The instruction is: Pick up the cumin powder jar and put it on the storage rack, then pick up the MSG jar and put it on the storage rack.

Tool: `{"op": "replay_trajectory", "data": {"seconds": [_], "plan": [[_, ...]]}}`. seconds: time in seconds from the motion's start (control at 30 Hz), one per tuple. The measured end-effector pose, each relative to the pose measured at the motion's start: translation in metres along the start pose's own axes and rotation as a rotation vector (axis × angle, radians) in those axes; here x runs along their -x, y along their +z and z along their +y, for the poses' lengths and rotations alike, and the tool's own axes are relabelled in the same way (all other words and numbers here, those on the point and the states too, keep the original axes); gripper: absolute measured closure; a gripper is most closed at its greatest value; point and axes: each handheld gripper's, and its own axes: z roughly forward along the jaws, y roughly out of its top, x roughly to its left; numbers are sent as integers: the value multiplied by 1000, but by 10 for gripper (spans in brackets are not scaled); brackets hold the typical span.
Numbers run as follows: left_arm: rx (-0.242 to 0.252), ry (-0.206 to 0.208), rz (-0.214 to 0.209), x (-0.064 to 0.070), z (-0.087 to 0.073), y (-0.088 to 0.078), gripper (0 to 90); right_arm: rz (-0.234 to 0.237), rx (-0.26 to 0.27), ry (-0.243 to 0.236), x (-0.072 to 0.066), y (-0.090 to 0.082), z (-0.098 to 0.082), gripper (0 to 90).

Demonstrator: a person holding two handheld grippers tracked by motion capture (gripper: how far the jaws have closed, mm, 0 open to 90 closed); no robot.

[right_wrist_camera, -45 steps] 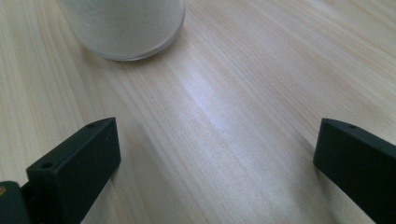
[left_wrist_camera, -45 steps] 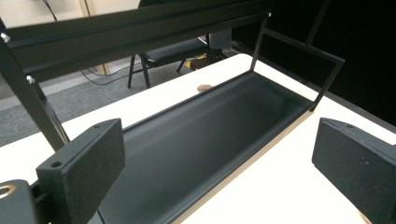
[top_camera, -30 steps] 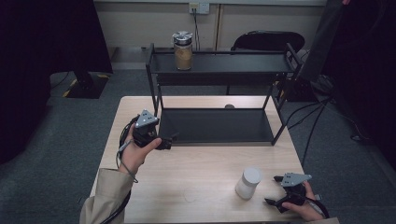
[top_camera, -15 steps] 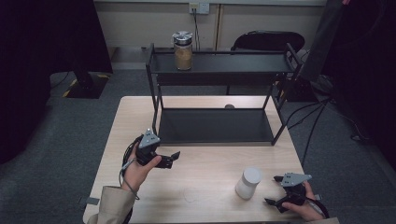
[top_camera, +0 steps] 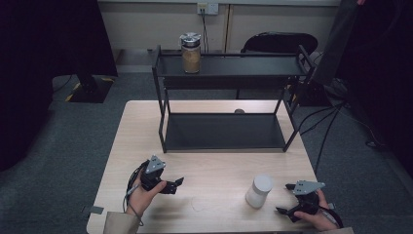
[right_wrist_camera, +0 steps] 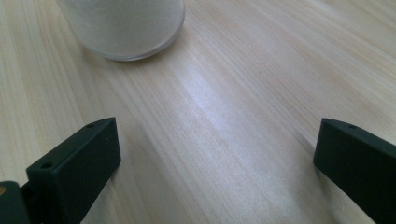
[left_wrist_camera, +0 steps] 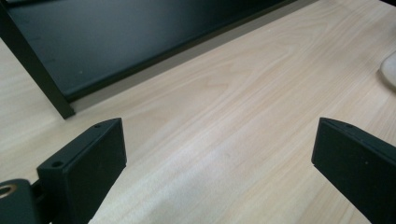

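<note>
A white jar (top_camera: 258, 191) stands upright on the wooden table (top_camera: 219, 165), near the front right. My right gripper (top_camera: 288, 200) rests just right of it, open, with bare wood between its jaws; the right gripper view has the white jar (right_wrist_camera: 122, 27) ahead at upper left. My left gripper (top_camera: 177, 184) is low over the table at front left, open and holding nothing. In the left gripper view its jaws frame bare wood, with the shelf's lower tier (left_wrist_camera: 121, 42) beyond. A glass jar of brown contents (top_camera: 191, 52) stands on the top tier of the black shelf (top_camera: 229, 73).
The black two-tier shelf takes up the back half of the table; its lower tier (top_camera: 224, 130) is bare. A black chair (top_camera: 280, 44) stands behind it. Cables (top_camera: 326, 131) hang off the table's right side. A faint ring mark (top_camera: 199, 204) shows on the wood between the grippers.
My left gripper has moved back from the shelf toward the table's front edge and lower. The right gripper and the white jar have stayed where they were.
</note>
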Motion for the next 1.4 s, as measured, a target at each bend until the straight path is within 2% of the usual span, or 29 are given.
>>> {"op": "replay_trajectory", "data": {"seconds": [0.1,0.3,0.47,0.9,1.03,1.4], "plan": [[-24,4,9,2,-6,2,27,0,0,0,0,0,0,0],[-77,-2,0,4,-16,8,28,0,0,0,0,0,0,0],[-105,21,2,7,-16,11,28,0,0,0,0,0,0,0],[-184,46,2,10,-17,21,28,0,0,0,0,0,0,0],[-195,68,5,12,-17,23,23,0,0,0,0,0,0,0],[-201,97,13,15,-17,24,2,-2,-1,3,0,0,0,0]]}}
